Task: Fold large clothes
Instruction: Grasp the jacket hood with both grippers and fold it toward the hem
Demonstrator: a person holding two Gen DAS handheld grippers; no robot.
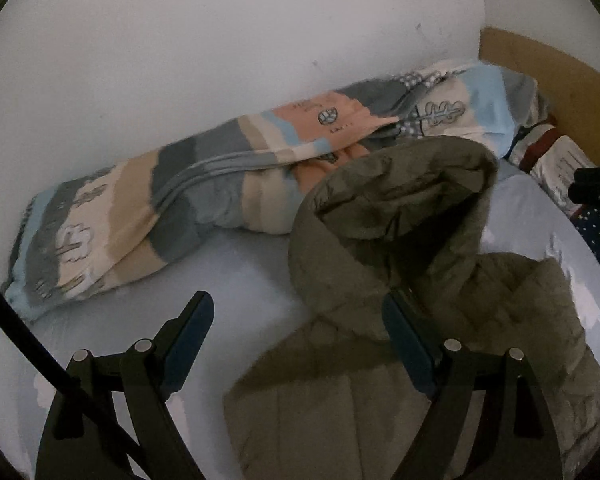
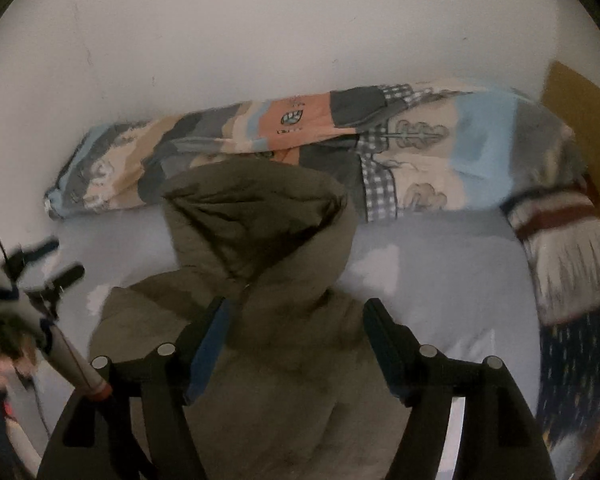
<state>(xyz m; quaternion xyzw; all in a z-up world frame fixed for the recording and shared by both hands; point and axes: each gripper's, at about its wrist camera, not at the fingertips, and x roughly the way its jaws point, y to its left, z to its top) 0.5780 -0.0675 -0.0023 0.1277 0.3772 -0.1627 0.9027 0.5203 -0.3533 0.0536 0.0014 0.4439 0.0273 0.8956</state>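
Note:
An olive-green quilted jacket [image 1: 400,360] lies on the pale blue bed sheet [image 1: 236,272], its hood [image 1: 396,208] puffed up toward the wall. My left gripper [image 1: 296,312] hangs open over the jacket's left edge, one finger above the sheet and the other above the collar, with nothing gripped. In the right wrist view the same jacket [image 2: 284,380] fills the centre with its hood [image 2: 260,216] pointing away. My right gripper [image 2: 298,312] is open above the neck of the jacket, and its pads do not press on the cloth. The left gripper [image 2: 40,276] shows blurred at the left edge.
A rolled patterned quilt [image 1: 204,176] lies along the white wall [image 1: 220,40] behind the jacket. At the right are a brown board [image 1: 556,92], a striped fringed blanket [image 2: 568,248] and dark dotted fabric [image 2: 576,368]. Bare sheet [image 2: 440,280] lies right of the hood.

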